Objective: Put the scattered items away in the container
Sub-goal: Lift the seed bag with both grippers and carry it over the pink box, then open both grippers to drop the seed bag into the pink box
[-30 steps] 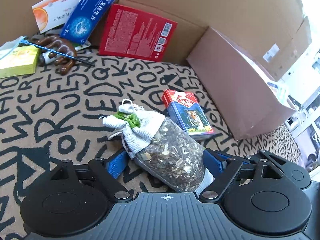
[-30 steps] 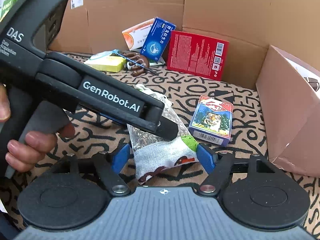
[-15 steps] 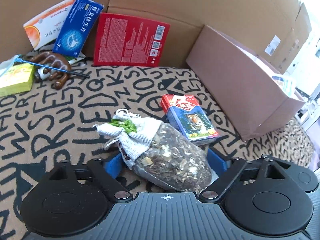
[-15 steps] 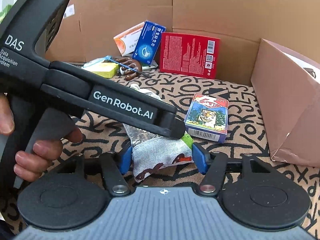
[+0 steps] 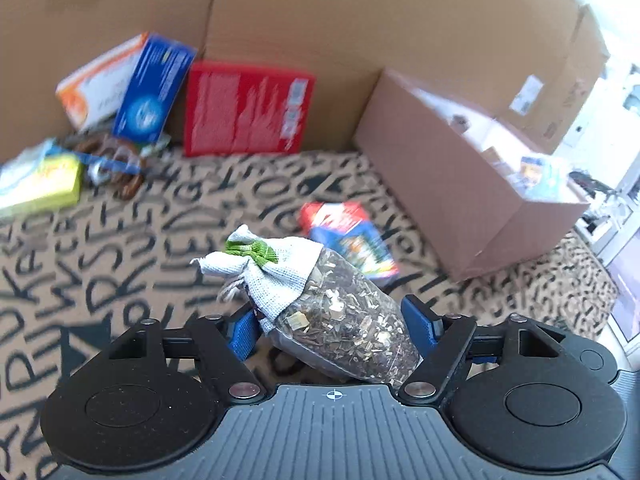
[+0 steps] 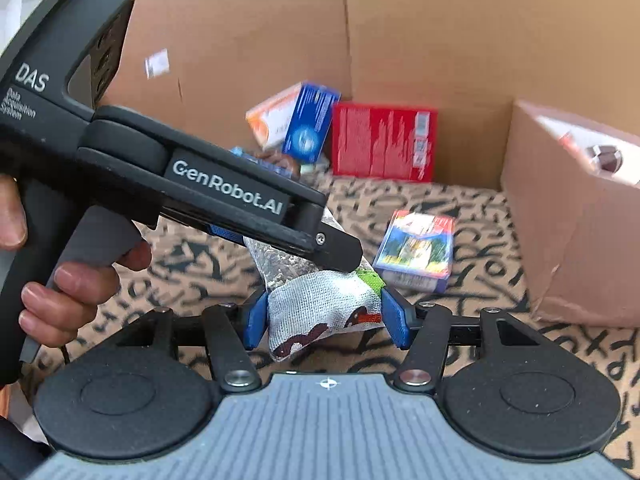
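Observation:
A pouch of dried herbs (image 5: 340, 320), clear at one end and white cloth with a green tie at the other, hangs just above the patterned cloth. My left gripper (image 5: 330, 320) has it by the clear middle, blue pads against both sides, jaws still closing. My right gripper (image 6: 326, 316) is shut on the white cloth end of the pouch (image 6: 320, 308). The left tool's black body (image 6: 224, 188), held by a hand (image 6: 76, 292), crosses the right wrist view and hides the pouch's far part. The brown cardboard container (image 5: 460, 184) stands open at the right.
A tiger-print box (image 5: 352, 236) lies just beyond the pouch. Red (image 5: 244, 108), blue (image 5: 154, 88) and orange-white boxes (image 5: 92, 84) lean on the cardboard back wall. A yellow box (image 5: 44, 184) and a brown wooden piece (image 5: 120, 160) lie far left.
Both grippers have narrowed onto the pouch, and it has come up off the patterned cloth. The views have shifted and are blurred with motion.

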A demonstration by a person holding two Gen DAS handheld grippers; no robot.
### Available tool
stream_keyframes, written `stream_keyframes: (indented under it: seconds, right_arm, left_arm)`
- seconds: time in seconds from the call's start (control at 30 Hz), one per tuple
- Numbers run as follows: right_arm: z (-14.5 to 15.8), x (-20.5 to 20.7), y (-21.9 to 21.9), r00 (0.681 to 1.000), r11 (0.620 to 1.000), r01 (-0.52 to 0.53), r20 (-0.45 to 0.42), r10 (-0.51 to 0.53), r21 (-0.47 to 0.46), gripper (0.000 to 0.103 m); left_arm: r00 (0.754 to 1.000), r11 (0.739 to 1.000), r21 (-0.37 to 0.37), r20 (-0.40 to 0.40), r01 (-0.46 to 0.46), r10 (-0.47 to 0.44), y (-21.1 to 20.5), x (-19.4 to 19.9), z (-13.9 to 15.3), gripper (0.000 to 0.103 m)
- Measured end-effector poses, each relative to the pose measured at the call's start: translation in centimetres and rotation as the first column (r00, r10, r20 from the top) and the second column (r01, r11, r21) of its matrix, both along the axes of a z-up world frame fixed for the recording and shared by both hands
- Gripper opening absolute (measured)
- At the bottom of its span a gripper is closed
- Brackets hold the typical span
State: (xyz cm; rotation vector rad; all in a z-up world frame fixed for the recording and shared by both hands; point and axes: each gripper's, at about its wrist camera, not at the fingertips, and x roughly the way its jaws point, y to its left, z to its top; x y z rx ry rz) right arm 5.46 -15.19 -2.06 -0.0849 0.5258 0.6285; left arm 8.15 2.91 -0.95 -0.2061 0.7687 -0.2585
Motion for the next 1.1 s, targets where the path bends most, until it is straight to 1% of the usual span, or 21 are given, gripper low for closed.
stream_keyframes:
  seconds: [0.13,0.23,0.37,0.43,0.5,0.6,0.73,0.93,1.1]
  right_arm:
    - [2.4,-0.4,-1.8,0.996,0.999,0.040,0.084,-0.043,0.031,0.063]
    - [4.4,-0.5,-3.2,0.982,0.995,0.088,0.162,-0.094,0.041,0.063]
    - [6.7,-0.1,-5.4,0.951,0.985,0.167,0.255,-0.173,0.044,0.063]
    - [7.7,0.4,-6.5,0.933,0.977,0.211,0.290,-0.214,0.041,0.063]
    - [8.6,1.0,-7.7,0.910,0.965,0.261,0.326,-0.256,0.031,0.063]
    - [9.4,2.4,-9.3,0.883,0.947,0.321,0.355,-0.307,0.020,0.063]
    - [9.5,4.9,-11.4,0.856,0.917,0.399,0.354,-0.377,0.010,0.063]
    - [8.7,9.3,-13.9,0.822,0.872,0.488,0.349,-0.450,-0.026,0.062]
    - [8.8,12.4,-16.4,0.804,0.856,0.516,0.360,-0.473,-0.027,0.061]
  left_arm:
    - [0.994,0.998,0.033,0.098,0.052,-0.055,-2.1,0.1,3.2,0.075]
    - [0.980,0.994,0.049,0.171,0.096,-0.103,-4.2,0.8,5.7,0.075]
    - [0.952,0.985,0.067,0.253,0.161,-0.173,-7.3,2.3,8.6,0.075]
    - [0.938,0.979,0.064,0.278,0.195,-0.205,-8.9,3.3,9.7,0.075]
    - [0.927,0.972,0.052,0.293,0.230,-0.235,-10.5,4.6,10.6,0.075]
    - [0.911,0.957,0.030,0.297,0.289,-0.285,-12.8,7.0,11.5,0.075]
    - [0.883,0.929,0.018,0.304,0.370,-0.358,-15.7,10.6,11.4,0.075]
    - [0.873,0.909,0.015,0.272,0.417,-0.405,-19.7,16.2,10.5,0.075]
    - [0.873,0.906,0.007,0.263,0.424,-0.411,-21.8,20.0,10.9,0.075]
